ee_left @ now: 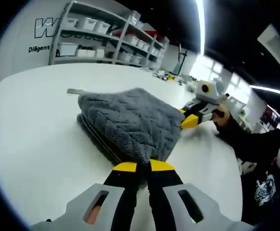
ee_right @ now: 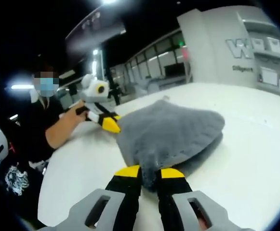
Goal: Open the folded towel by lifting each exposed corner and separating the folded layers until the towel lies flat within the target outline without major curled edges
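A grey fluffy towel (ee_left: 130,120) lies folded on the white table (ee_left: 33,134), its top layer bulging up over the layers beneath. In the left gripper view my left gripper (ee_left: 144,167) is shut on the towel's near corner. My right gripper (ee_left: 190,120) comes in from the right, its yellow tips at the towel's far right corner. In the right gripper view the towel (ee_right: 173,130) spreads ahead, and my right gripper (ee_right: 149,172) is shut on its near corner. My left gripper (ee_right: 110,124) touches the towel's left edge, held by a hand.
A person in black (ee_right: 33,130) sits at the table edge. Metal shelves with white bins (ee_left: 106,43) stand behind the table against a lettered wall. Small items (ee_left: 166,76) sit at the far table edge. A small tag (ee_left: 74,91) sticks out from the towel's far corner.
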The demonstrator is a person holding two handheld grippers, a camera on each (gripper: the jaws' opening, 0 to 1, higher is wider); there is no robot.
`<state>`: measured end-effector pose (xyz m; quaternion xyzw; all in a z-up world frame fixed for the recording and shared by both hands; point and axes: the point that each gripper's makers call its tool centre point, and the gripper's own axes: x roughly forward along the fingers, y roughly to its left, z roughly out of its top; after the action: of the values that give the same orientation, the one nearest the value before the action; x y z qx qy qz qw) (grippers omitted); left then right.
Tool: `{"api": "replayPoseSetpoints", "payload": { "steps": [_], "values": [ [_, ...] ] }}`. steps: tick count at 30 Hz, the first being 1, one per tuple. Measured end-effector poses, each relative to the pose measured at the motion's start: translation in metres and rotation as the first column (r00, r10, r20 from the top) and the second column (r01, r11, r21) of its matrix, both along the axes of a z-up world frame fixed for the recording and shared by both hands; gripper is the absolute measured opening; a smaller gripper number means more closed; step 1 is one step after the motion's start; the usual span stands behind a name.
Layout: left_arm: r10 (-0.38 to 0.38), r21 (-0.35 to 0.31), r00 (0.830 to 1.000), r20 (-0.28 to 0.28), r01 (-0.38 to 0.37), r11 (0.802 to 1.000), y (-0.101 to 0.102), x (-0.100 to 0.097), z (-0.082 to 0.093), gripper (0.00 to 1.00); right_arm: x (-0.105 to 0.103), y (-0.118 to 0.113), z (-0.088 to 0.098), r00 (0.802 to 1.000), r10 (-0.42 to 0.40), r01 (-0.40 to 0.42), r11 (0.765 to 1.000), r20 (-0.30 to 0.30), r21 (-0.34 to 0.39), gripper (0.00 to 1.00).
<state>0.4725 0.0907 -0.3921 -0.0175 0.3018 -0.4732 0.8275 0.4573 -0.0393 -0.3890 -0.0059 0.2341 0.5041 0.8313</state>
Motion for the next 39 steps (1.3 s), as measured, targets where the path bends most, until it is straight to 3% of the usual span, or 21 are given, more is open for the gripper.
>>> {"api": "replayPoseSetpoints", "payload": {
  "steps": [24, 39],
  "values": [
    [-0.009, -0.022, 1.0, 0.005, 0.009, 1.0, -0.005, -0.026, -0.003, 0.05, -0.027, -0.007, -0.003, 1.0, 0.008, -0.008, 1.0, -0.006, 0.012, 0.08],
    [-0.078, -0.018, 0.997, -0.008, 0.078, 0.997, -0.008, -0.039, -0.004, 0.06, -0.036, -0.009, -0.005, 0.999, 0.04, -0.04, 0.999, -0.013, 0.012, 0.08]
  ]
}}
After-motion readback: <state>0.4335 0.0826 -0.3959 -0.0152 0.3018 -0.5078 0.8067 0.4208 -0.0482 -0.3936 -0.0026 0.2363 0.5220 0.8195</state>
